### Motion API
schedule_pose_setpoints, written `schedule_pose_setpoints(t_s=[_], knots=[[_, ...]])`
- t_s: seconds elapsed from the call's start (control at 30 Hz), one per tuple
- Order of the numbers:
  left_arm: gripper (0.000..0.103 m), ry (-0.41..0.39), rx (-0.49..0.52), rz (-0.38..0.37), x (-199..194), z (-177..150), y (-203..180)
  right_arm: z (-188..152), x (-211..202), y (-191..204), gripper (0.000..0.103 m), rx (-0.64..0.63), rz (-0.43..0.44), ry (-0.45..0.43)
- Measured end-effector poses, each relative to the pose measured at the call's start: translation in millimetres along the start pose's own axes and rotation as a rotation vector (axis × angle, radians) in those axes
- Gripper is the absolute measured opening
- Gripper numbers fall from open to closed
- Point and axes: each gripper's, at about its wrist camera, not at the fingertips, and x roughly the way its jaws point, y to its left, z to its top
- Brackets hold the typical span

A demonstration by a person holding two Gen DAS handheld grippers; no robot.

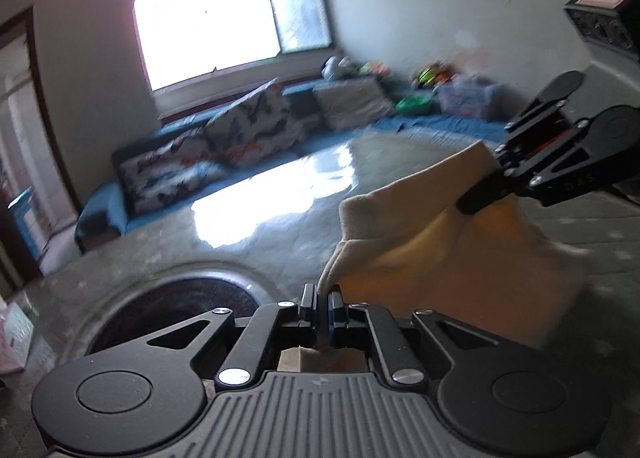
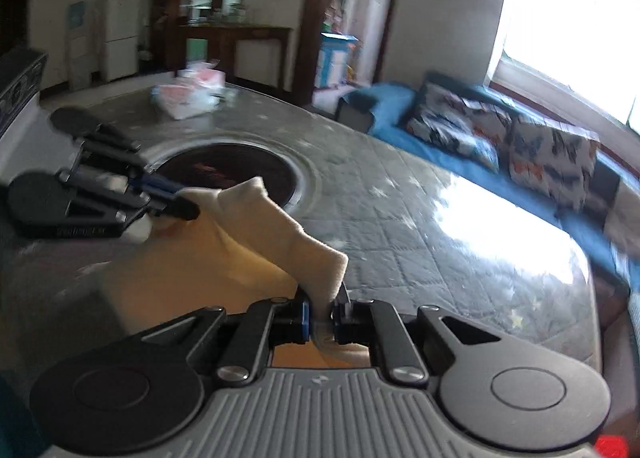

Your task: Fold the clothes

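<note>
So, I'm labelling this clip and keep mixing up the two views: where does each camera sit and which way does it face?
Left wrist: on the left gripper, facing the window and sofa; the right gripper shows.
Right wrist: on the right gripper, facing the cabinet; the left gripper shows.
Shared: the cream garment pinched by both, the grey table, its round inset.

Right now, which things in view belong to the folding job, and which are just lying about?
Job:
- cream garment, lifted over the table
- left hand-held gripper, shut on garment
- right hand-held gripper, shut on garment

Lying about:
- packets at the table's far end
- round inset in the table
- cushions on the sofa
- toys
</note>
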Motion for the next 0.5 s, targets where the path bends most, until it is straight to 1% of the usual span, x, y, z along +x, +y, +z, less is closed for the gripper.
schedule_pose_setpoints(t_s=[0.07,0.1,0.17,0.2,0.23,0.3,0.33,0.47,0.5], knots=[[0.006,0.037,-0.017,0.016,22.2,-3.3,1.0,-3.2,22.8,-9.9,0.010,0.049,-0.015,0.022],[0.007,0.055,-0.029,0.025,30.6,-5.2,2.4,-6.6,32.6,-13.4,0.012,0.075,-0.029,0.028],[0.010,0.087,-0.052,0.044,45.1,-8.5,4.8,-14.2,49.4,-20.4,0.013,0.136,-0.056,0.036],[0.011,0.095,-0.059,0.054,47.7,-9.6,5.2,-19.8,53.6,-22.5,0.022,0.170,-0.072,0.032],[0.013,0.103,-0.067,0.064,50.3,-10.6,5.7,-25.0,55.4,-25.2,0.025,0.205,-0.093,0.028],[0.018,0.105,-0.078,0.082,50.2,-9.1,7.4,-33.8,50.9,-31.1,0.025,0.250,-0.141,0.012],[0.018,0.103,-0.082,0.090,47.7,-7.8,8.4,-38.2,48.5,-34.1,0.025,0.272,-0.166,0.004],[0.019,0.093,-0.118,0.116,33.5,2.2,9.3,-47.2,26.4,-34.9,0.025,0.312,-0.161,-0.054],[0.019,0.090,-0.132,0.112,29.9,5.1,9.1,-49.4,20.8,-35.1,0.025,0.322,-0.160,-0.069]])
